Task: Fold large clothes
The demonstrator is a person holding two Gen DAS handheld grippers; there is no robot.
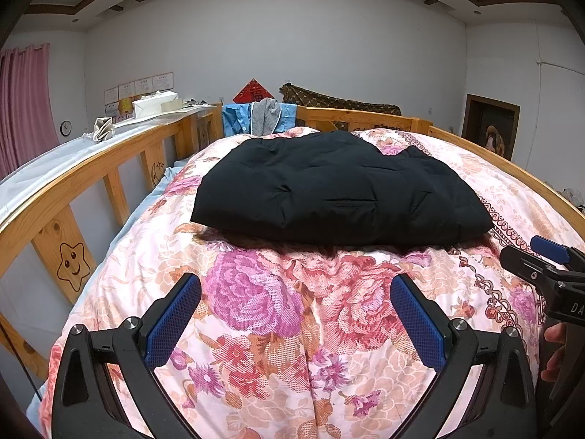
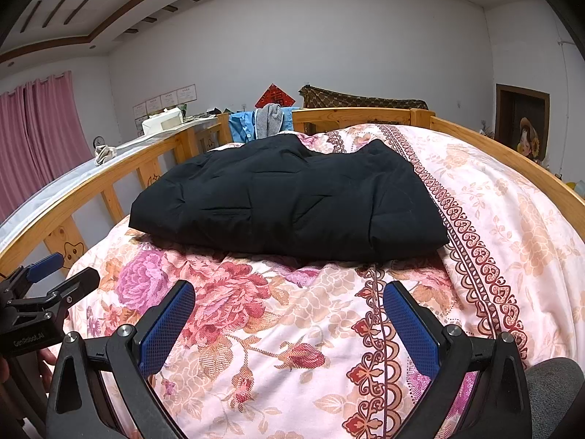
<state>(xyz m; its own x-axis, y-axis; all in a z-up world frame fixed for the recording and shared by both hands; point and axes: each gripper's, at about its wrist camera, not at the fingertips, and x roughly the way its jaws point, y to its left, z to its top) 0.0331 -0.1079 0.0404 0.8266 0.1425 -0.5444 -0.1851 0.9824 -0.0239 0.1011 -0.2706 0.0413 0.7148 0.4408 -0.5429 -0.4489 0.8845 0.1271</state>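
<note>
Black padded jacket (image 1: 340, 186) folded into a thick bundle, lying on the floral quilt (image 1: 278, 329) mid-bed, between the wooden rails (image 1: 109, 153). Left gripper (image 1: 294, 323) and right gripper (image 2: 289, 323) held above the quilt just short of the jacket's near edge, side by side. Jaws of both spread wide, gripping nothing.

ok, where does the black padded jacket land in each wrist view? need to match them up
Left wrist: black padded jacket lies folded on the floral quilt, centre frame, slightly right.
Right wrist: the jacket sits centre, shifted left, its right edge by the quilt's heart-pattern border.
Shared landmark: the blue shirt draped over the wooden headboard rail behind the jacket.
</note>
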